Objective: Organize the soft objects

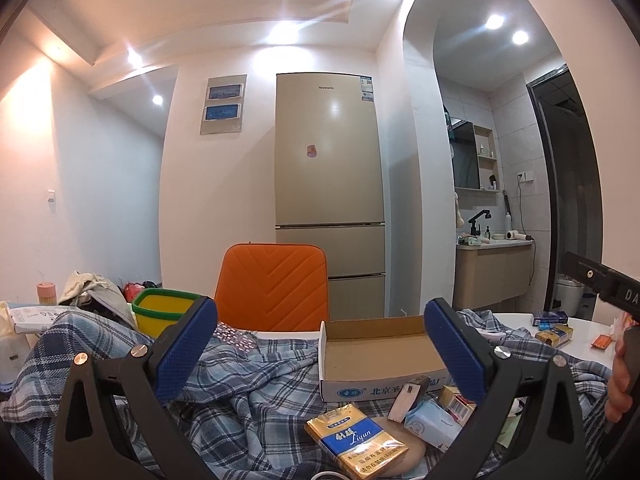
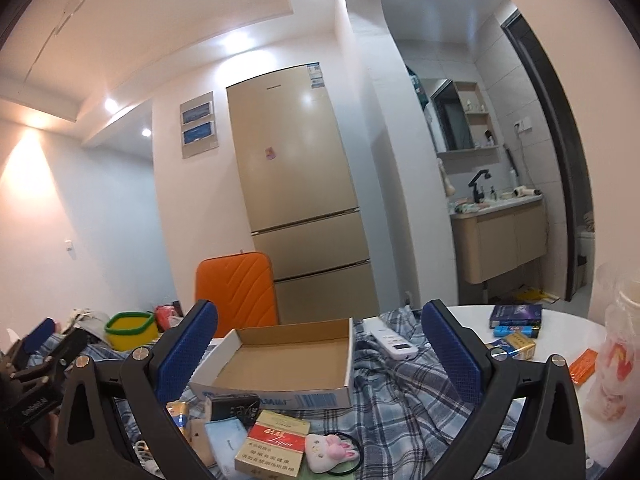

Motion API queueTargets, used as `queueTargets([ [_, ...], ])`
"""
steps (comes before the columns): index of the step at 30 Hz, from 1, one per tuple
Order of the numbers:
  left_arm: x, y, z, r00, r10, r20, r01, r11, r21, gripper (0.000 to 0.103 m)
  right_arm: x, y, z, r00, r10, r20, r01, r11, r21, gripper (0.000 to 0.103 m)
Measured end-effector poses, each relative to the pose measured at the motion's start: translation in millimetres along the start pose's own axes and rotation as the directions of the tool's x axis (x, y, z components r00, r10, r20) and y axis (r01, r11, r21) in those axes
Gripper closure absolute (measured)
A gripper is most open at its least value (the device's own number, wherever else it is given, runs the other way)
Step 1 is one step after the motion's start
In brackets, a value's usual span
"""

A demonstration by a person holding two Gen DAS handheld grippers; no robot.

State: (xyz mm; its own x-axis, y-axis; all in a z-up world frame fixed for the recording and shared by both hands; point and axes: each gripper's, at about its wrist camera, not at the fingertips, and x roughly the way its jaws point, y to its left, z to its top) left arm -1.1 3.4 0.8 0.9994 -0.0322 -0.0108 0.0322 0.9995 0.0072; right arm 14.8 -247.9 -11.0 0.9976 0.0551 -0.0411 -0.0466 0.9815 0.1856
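Observation:
An empty cardboard box [image 1: 376, 354] [image 2: 288, 360] sits on a blue plaid cloth [image 1: 248, 392] [image 2: 400, 392] spread over the table. In front of it lie small items: a blue-and-gold cigarette pack [image 1: 356, 440], a pale blue tissue pack [image 1: 430, 422] [image 2: 226, 440], a red-and-gold cigarette pack [image 2: 272, 446] and a soft bunny charm on a black hair tie [image 2: 330, 450]. My left gripper [image 1: 320, 356] is open and empty above the cloth, before the box. My right gripper [image 2: 318, 354] is open and empty, framing the box.
An orange chair back [image 1: 276, 284] [image 2: 236, 292] stands behind the table. A green-rimmed yellow tub [image 1: 164, 312] [image 2: 130, 330] and piled clothes [image 1: 92, 292] are at left. A white remote [image 2: 394, 340], small boxes [image 2: 516, 316] and a plastic bag [image 2: 616, 360] are at right.

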Motion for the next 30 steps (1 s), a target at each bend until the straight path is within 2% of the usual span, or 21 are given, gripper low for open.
queueTargets([
  [10,-1,-3,-1,1.000,-0.001,0.006,0.001,1.000,0.013,0.000,-9,3,1,0.998,0.055,0.013,-0.055,0.998,-0.013,0.000],
  [16,4,-3,-3,1.000,-0.001,-0.023,0.001,1.000,0.009,0.000,-3,20,-4,0.996,0.068,-0.051,-0.073,0.993,-0.088,0.000],
  [19,4,-1,-2,1.000,0.004,-0.023,-0.004,1.000,0.005,0.000,-4,31,-6,0.998,0.023,-0.050,-0.030,0.990,-0.135,0.000],
  [24,8,0,-2,0.999,0.005,-0.039,-0.005,1.000,-0.001,0.000,7,40,-11,0.995,-0.023,-0.101,0.004,0.983,-0.185,0.000],
  [26,8,2,-3,0.999,0.000,-0.042,0.000,1.000,-0.009,0.000,5,39,-10,0.995,-0.051,-0.091,0.033,0.982,-0.187,0.000],
  [30,7,0,-3,0.999,0.009,-0.041,-0.009,1.000,0.002,0.000,1,39,-9,0.996,-0.050,-0.071,0.036,0.981,-0.190,0.000],
])
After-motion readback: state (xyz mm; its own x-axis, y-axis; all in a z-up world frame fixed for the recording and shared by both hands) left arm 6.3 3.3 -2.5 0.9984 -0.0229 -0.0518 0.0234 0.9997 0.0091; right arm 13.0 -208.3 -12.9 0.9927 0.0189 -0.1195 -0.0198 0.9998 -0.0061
